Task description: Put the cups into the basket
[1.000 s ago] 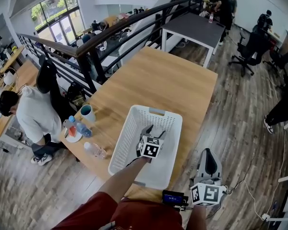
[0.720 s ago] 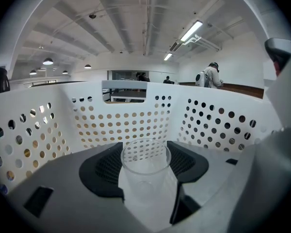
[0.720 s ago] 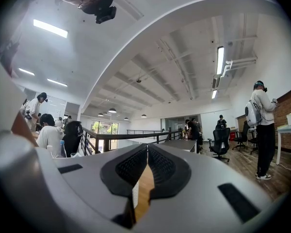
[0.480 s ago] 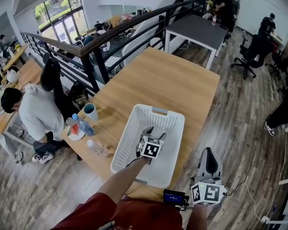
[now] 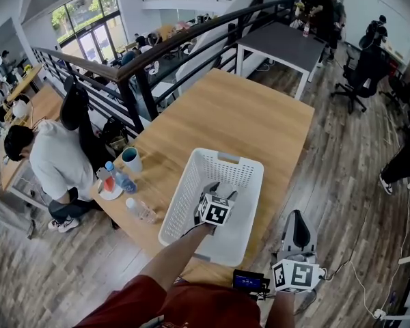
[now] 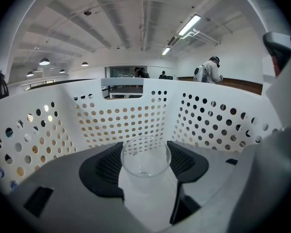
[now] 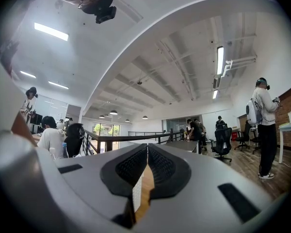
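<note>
Left gripper [image 6: 146, 165] inside white perforated basket [image 6: 111, 123], clamped on clear glass cup [image 6: 145, 152]; basket walls ahead, both sides. Right gripper [image 7: 146, 164] closed, empty, beyond surface [image 5: 225, 115] edge.

Cup [image 6: 145, 155] hidden beneath left hand-held gripper [image 5: 221, 190], head view.

- The white perforated plastic basket [image 5: 227, 157] sits on the near end of the light wooden table [image 5: 225, 115].
- The left gripper [image 5: 219, 190] reaches inside the basket, with the clear glass cup [image 6: 145, 157] between its jaws.
- At the table's left edge, left of the basket, stands a teal mug [image 5: 130, 159]; nearer lies a clear plastic bottle [image 5: 138, 209].
- The right gripper [image 5: 298, 219] is right of the basket, beyond the table's near right edge.
</note>
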`<state>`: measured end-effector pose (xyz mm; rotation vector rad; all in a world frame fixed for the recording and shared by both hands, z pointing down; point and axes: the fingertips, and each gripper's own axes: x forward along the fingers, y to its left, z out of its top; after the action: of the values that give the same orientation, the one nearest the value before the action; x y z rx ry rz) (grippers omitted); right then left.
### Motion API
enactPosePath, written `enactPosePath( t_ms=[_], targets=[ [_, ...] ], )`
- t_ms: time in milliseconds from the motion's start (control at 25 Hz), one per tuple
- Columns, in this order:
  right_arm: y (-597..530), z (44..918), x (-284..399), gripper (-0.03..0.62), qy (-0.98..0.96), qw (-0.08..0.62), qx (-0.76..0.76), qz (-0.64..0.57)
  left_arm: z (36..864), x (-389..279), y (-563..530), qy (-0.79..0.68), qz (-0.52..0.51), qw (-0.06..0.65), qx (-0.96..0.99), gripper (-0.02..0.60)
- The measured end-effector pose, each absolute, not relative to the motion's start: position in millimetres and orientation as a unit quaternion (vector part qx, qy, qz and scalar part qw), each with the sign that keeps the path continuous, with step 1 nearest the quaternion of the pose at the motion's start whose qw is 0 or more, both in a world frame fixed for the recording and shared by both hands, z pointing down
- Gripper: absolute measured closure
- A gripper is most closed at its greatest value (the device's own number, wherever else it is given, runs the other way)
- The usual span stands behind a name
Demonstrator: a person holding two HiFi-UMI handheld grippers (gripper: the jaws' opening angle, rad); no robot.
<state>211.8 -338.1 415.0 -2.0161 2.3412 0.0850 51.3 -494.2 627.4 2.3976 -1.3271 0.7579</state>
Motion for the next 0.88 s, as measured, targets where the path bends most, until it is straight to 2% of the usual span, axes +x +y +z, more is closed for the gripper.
enactPosePath(
  t_ms=[880],
  targets=[
    [-334.9,414.8,212.4,0.583,0.756,0.029,-0.653,0.030,629.2,51.0,-493.0,-0.459,0.259,0.151,0.836,0.291]
  ],
)
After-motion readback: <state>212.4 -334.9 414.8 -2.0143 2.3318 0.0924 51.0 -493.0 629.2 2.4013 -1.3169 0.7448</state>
